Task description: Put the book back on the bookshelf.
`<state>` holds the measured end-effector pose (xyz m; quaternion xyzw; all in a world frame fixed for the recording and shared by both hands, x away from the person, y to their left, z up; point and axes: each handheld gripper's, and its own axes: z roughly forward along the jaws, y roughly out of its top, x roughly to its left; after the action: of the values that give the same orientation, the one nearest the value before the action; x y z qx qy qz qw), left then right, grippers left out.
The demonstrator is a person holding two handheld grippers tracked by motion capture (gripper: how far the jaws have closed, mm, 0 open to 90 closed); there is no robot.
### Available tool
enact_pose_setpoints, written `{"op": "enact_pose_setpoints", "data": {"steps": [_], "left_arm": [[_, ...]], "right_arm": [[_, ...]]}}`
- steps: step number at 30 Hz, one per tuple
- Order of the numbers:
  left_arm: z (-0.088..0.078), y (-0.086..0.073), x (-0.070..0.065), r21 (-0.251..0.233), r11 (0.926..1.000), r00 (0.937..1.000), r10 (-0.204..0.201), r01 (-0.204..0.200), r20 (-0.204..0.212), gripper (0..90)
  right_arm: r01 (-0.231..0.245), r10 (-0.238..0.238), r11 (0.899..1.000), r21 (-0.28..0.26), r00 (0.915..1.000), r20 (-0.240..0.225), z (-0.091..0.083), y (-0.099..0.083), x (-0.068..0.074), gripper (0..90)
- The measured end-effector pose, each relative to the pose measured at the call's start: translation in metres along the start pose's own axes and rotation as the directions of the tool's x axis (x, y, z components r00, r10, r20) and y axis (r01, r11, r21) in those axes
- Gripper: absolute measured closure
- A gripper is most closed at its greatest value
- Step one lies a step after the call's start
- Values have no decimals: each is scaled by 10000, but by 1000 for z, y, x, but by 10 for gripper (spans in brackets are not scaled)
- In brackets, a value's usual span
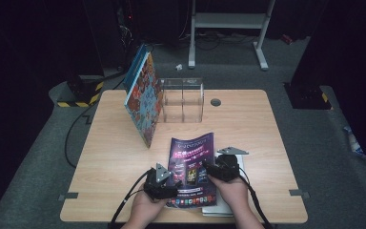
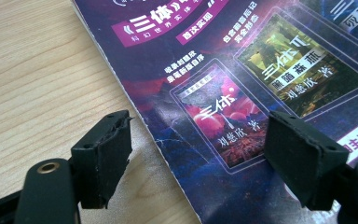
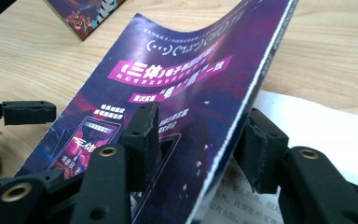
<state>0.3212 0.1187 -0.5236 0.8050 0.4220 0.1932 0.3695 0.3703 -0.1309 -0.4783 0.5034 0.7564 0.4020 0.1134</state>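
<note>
A purple magazine (image 1: 193, 162) lies near the table's front edge, open, with white inner pages (image 1: 221, 207) under it. My left gripper (image 1: 174, 183) is at its left side. In the left gripper view the gripper (image 2: 200, 149) is open and straddles the magazine's (image 2: 242, 93) left edge, one jaw over bare wood. My right gripper (image 1: 208, 168) is at the magazine's right side. In the right gripper view the cover and some pages (image 3: 177, 79) curve upward, and their edge runs between the gripper's (image 3: 198, 140) open jaws. A printed page (image 3: 317, 121) lies flat below.
A colourful picture book (image 1: 144, 98) stands tilted against a clear acrylic box (image 1: 182, 100) at the back of the wooden table (image 1: 119, 157). A round cable hole (image 1: 215, 102) is beside the box. Bare wood lies left and right of the magazine.
</note>
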Motion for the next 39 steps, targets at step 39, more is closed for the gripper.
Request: {"op": "enact_pose_setpoints", "data": {"steps": [39], "left_arm": [[-1, -1, 0, -138, 9999, 9999, 26, -24, 120, 242]], "right_arm": [[947, -946, 9935, -631, 9955, 39, -19, 9, 6, 705]]}}
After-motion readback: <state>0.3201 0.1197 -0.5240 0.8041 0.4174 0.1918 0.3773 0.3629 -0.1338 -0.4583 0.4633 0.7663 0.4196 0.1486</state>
